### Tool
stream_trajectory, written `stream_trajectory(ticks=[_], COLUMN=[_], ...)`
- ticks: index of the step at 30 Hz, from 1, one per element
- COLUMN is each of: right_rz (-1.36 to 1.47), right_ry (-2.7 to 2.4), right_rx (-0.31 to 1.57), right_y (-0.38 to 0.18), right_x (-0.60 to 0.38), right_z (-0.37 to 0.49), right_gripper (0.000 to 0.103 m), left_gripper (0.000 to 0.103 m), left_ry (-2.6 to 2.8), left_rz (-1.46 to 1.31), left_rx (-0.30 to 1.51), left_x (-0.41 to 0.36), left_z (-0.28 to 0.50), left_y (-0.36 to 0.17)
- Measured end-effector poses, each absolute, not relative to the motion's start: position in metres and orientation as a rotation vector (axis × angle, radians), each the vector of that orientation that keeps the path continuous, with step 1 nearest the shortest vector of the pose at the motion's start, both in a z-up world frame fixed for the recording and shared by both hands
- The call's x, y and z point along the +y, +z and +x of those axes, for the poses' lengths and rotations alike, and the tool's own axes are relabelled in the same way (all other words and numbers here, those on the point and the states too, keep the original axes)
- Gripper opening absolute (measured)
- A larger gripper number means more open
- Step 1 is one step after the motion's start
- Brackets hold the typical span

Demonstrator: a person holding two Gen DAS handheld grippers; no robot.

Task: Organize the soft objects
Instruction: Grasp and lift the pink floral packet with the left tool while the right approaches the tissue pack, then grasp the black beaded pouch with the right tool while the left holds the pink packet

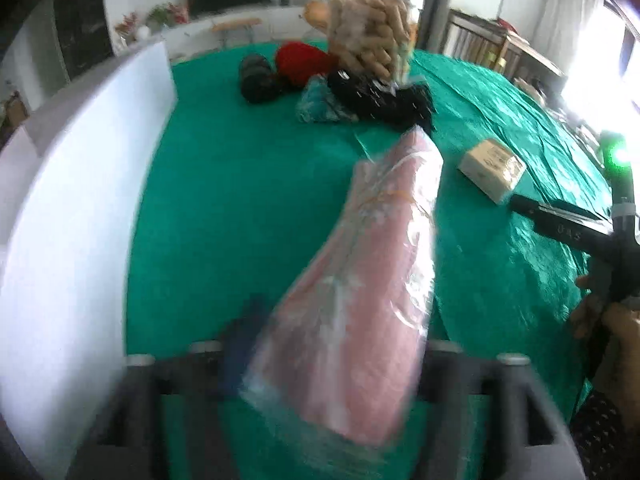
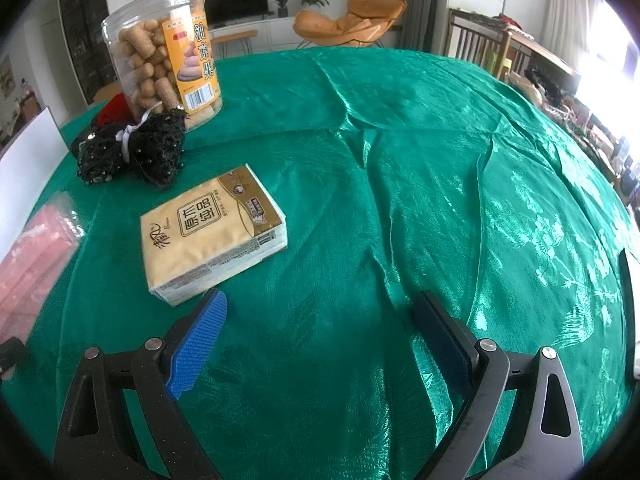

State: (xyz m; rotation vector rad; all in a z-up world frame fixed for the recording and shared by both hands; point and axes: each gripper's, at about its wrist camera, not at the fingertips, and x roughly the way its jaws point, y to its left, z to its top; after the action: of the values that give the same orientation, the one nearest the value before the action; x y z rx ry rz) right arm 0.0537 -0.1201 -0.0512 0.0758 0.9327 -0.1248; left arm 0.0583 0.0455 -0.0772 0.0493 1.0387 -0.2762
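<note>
My left gripper (image 1: 320, 356) is shut on a pink cloth in a clear plastic bag (image 1: 368, 264) and holds it above the green tablecloth (image 1: 240, 200); the view is blurred. The bag also shows at the left edge of the right wrist view (image 2: 36, 256). My right gripper (image 2: 320, 316) is open and empty, low over the cloth, just right of a yellow tissue pack (image 2: 212, 232). A black lace item (image 2: 136, 152), a red soft item (image 1: 304, 60), a dark rolled item (image 1: 256, 78) and a teal item (image 1: 320, 102) lie farther back.
A clear snack jar (image 2: 164, 68) stands behind the black lace. A white box wall (image 1: 72, 216) runs along the table's left side. The right gripper's body (image 1: 580, 232) is at the right of the left wrist view. Chairs and furniture stand beyond the table.
</note>
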Motion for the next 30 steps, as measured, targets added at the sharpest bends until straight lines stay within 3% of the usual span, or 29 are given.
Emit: stream_trajectory(ticks=[7, 9, 14, 19, 26, 30], right_rz=[0.075, 0.077, 0.08, 0.06, 0.313, 0.049], right_ry=[-0.126, -0.125, -0.125, -0.051, 0.028, 0.15], right_rx=[0.933, 0.933, 0.932, 0.932, 0.777, 0.741], right_y=[-0.051, -0.051, -0.051, -0.05, -0.023, 0.018], right_x=[-0.12, -0.12, -0.12, -0.123, -0.181, -0.14], right_z=[0.054, 0.054, 0.054, 0.05, 0.0, 0.029], right_gripper=[0.096, 0.096, 0.096, 0.096, 0.094, 0.094], left_gripper=[0.089, 0.097, 0.103, 0.103, 0.103, 0.103], left_ry=[-0.317, -0.288, -0.147, -0.079, -0.08, -0.081], left_rz=[0.127, 0.169, 0.064, 0.031, 0.029, 0.029], left_rx=[1.047, 1.018, 0.98, 0.945, 0.945, 0.945], left_x=[0.023, 0.017, 0.034, 0.043, 0.043, 0.043], left_z=[0.081, 0.087, 0.095, 0.093, 0.094, 0.094], left_y=[-0.088, -0.091, -0.097, -0.098, -0.099, -0.098])
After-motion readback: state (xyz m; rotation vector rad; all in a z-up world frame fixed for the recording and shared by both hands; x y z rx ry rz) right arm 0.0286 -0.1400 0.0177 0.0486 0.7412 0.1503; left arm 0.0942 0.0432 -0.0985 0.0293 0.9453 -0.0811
